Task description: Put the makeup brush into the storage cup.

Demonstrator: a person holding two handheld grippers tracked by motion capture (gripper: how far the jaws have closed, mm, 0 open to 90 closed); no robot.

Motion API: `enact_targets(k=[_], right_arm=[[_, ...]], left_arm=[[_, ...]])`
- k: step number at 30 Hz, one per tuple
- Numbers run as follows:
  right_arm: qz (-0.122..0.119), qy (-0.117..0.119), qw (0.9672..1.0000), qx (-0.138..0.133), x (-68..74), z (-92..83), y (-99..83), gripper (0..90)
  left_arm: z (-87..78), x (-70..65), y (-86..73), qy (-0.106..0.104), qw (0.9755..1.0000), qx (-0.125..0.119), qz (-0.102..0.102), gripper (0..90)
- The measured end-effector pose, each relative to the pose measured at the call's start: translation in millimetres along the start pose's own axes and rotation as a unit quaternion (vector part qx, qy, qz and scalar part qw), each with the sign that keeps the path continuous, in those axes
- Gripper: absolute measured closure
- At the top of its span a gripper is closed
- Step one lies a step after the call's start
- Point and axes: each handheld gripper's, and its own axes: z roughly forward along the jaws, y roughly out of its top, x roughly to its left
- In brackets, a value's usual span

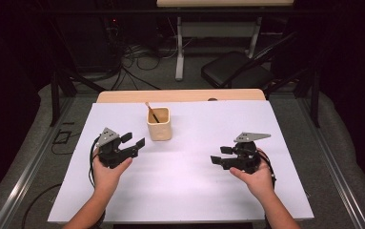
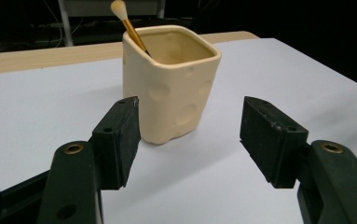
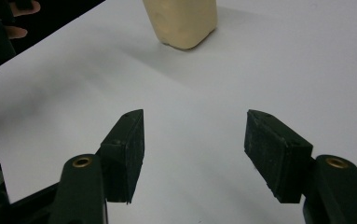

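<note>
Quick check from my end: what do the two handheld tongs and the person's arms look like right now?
Both the left tongs and the right tongs are black, each topped by a grey three-cornered plate. Their flat rectangular pads sit on arms with brass-coloured rivets. A black cable trails from the left one. The forearms are bare, with no sleeves visible.

A white sheet (image 1: 194, 191) covers most of the worktop (image 1: 123, 97), whose pale wooden edge shows as a strip at the far side, in the upper middle of the frame. Behind it, a black chair (image 1: 235, 71) stands right of centre, beside the white legs of another table (image 1: 180, 52). Dark cables (image 1: 137, 59) lie tangled on the grey floor (image 1: 332, 157) at the upper left. A metal rail (image 1: 27, 176) runs along the lower left side.
</note>
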Motion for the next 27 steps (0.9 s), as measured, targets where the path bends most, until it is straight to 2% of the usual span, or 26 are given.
enact_targets(k=[4, 12, 21, 27], right_arm=[[-0.003, -0.002, 1.0, 0.003, 0.5, -2.0, -0.2, 37.6], [-0.001, -0.008, 1.0, 0.0, -1.9, -5.2, -3.2, 37.0], [-0.001, -0.013, 0.9999, -0.001, -3.5, -8.2, -5.7, 36.8], [-0.003, -0.018, 0.9998, 0.0, -4.8, -11.1, -8.4, 34.7]], left_arm=[[-4.1, 2.3, -6.2, 0.003, 1.0, 0.005, -0.003, 37.8], [-10.8, 6.8, -20.0, 0.005, 0.9998, 0.005, -0.021, 37.7], [-15.8, 9.3, -29.3, 0.01, 0.9996, 0.006, -0.027, 37.6], [-16.8, 8.2, -34.5, 0.012, 0.9996, 0.013, -0.023, 37.3]])
